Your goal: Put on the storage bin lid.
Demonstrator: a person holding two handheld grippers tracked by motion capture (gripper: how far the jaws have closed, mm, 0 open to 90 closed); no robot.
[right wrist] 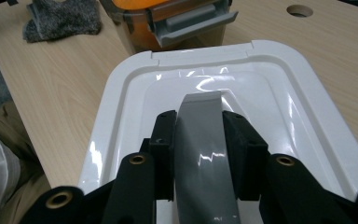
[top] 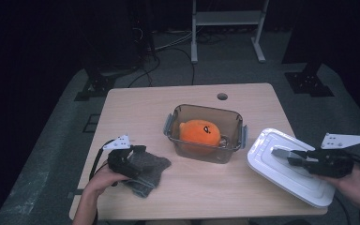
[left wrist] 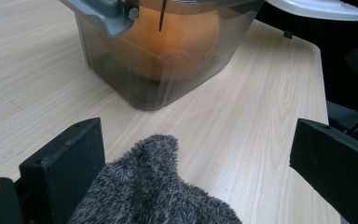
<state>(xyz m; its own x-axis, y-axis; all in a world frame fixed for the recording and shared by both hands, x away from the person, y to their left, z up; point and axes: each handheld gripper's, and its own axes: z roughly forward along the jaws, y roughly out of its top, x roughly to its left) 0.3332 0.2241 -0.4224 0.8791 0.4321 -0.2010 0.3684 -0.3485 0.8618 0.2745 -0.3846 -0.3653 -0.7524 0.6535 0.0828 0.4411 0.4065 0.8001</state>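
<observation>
The white rectangular plastic lid is clamped by its grey handle in the right gripper; the clear tub sits just ahead. The left gripper straddles the grey knitted sock, jaws wide.

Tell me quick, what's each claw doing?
Left gripper: open, jaws either side of the grey cloth.
Right gripper: shut on the lid's grey handle.

The high view looks forward and down over the whole surface. Each claw view sits low and close, facing the clear box, which all three views share.
</observation>
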